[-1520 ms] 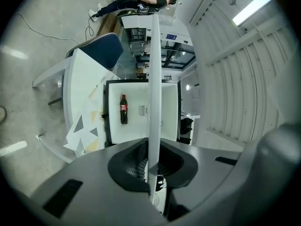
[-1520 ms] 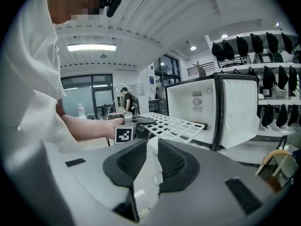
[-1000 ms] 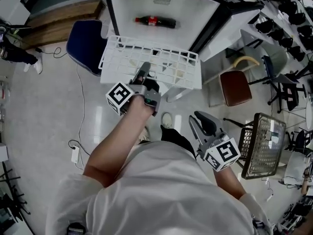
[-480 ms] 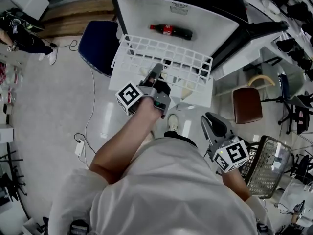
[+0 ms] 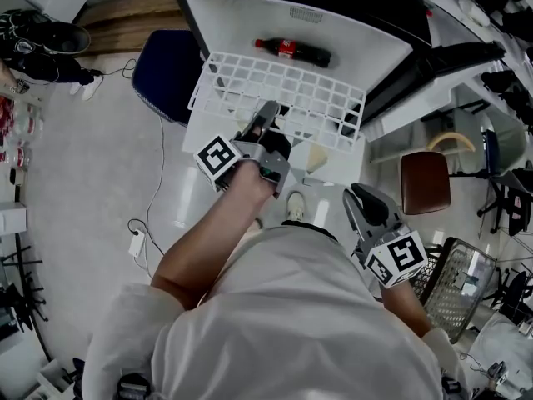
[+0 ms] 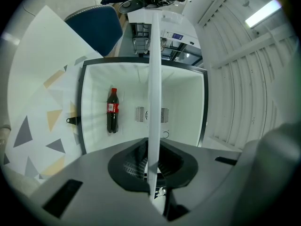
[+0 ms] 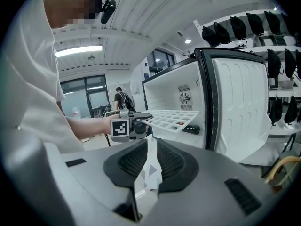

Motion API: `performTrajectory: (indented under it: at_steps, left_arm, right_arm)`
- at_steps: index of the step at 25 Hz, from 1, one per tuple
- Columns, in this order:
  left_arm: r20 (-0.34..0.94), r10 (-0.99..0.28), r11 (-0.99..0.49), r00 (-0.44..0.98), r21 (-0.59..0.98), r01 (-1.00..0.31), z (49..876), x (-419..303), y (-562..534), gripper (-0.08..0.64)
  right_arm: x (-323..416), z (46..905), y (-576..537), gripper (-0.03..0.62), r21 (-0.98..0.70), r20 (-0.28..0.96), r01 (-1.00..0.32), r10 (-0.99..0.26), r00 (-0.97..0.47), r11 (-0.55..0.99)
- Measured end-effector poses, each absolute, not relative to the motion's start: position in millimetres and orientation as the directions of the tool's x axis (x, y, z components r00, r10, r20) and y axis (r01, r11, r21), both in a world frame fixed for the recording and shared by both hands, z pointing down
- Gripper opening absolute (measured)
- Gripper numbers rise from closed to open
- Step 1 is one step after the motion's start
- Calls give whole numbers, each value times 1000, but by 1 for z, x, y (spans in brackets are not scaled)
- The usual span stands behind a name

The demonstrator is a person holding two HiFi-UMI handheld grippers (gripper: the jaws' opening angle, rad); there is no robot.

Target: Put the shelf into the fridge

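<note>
The white wire shelf [image 5: 283, 98] hangs level in front of the open fridge [image 5: 241, 15], its far edge at the fridge's opening. My left gripper [image 5: 265, 117] is shut on the middle of the shelf's near edge. In the left gripper view the shelf [image 6: 154, 69] runs edge-on between the jaws toward the white fridge interior [image 6: 183, 102]. A cola bottle [image 5: 293, 52] lies on the fridge's floor, below the shelf. My right gripper [image 5: 365, 202] hangs low at my right side, shut and holding nothing. From there, the shelf [image 7: 171, 118] is seen side-on at the fridge mouth.
The fridge door [image 7: 240, 107] stands open on the right. A blue chair [image 5: 166, 73] is left of the fridge; a brown stool [image 5: 425, 182] and a wire basket [image 5: 450, 286] are to the right. A cable with an adapter [image 5: 137, 242] lies on the floor. A person [image 7: 123, 100] stands far behind.
The left gripper has carried the shelf toward the fridge; its far edge now reaches the opening, nearer the bottle. The right gripper has stayed at my side.
</note>
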State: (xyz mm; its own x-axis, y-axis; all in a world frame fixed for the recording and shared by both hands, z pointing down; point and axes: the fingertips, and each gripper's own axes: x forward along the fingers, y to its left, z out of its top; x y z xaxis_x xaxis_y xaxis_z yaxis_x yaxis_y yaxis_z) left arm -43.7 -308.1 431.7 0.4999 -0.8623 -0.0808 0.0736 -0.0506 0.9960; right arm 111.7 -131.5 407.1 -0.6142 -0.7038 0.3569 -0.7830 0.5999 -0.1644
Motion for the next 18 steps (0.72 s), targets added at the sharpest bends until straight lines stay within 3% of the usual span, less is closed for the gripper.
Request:
performTrajectory:
  at_steps: [18]
  left_arm:
    - [-62,-879,-37,473,997,62,438,-41,-318,37]
  right_arm:
    - [111,418,-140,74,-180,364,-771,-687,-629,611]
